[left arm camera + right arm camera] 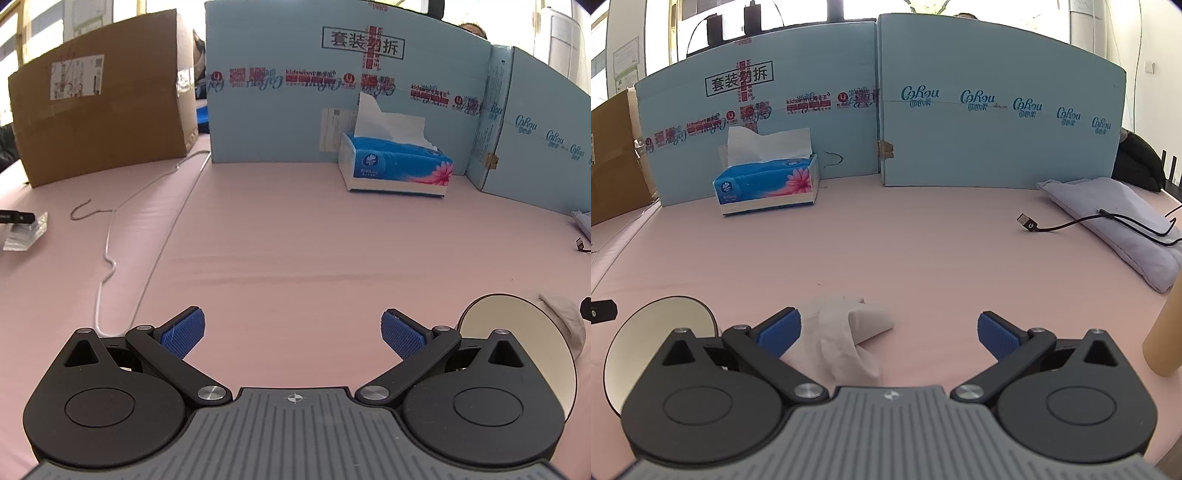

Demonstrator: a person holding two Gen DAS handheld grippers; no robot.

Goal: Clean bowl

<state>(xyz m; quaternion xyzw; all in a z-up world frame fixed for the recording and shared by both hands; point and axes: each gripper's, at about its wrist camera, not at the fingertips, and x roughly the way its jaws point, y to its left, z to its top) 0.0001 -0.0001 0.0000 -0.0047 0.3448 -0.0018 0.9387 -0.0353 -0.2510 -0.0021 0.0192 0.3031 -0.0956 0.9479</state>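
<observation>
A pink padded surface (295,229) fills both wrist views, backed by pale blue cardboard panels (997,129). A cream bowl (517,332) sits at the near edge, between the two grippers: low on the right of the left wrist view, and low on the left of the right wrist view (657,332), partly hidden behind each gripper's body. It looks rigid and smooth, probably ceramic or hard plastic, so it may be slippery and could chip if knocked; the thin rim seems the best place to pinch it.

Just beside the bowl lies a crumpled tissue (846,328), soft, very light and easily torn, best gathered at a bunched fold. A blue tissue box (766,184) stands well apart by the panels.

The left gripper (293,334) has its blue pads spread wide with nothing between them, over bare surface. The right gripper (888,332) is equally wide and holds nothing; its left pad lies over the tissue's edge, though whether they touch cannot be told.
</observation>
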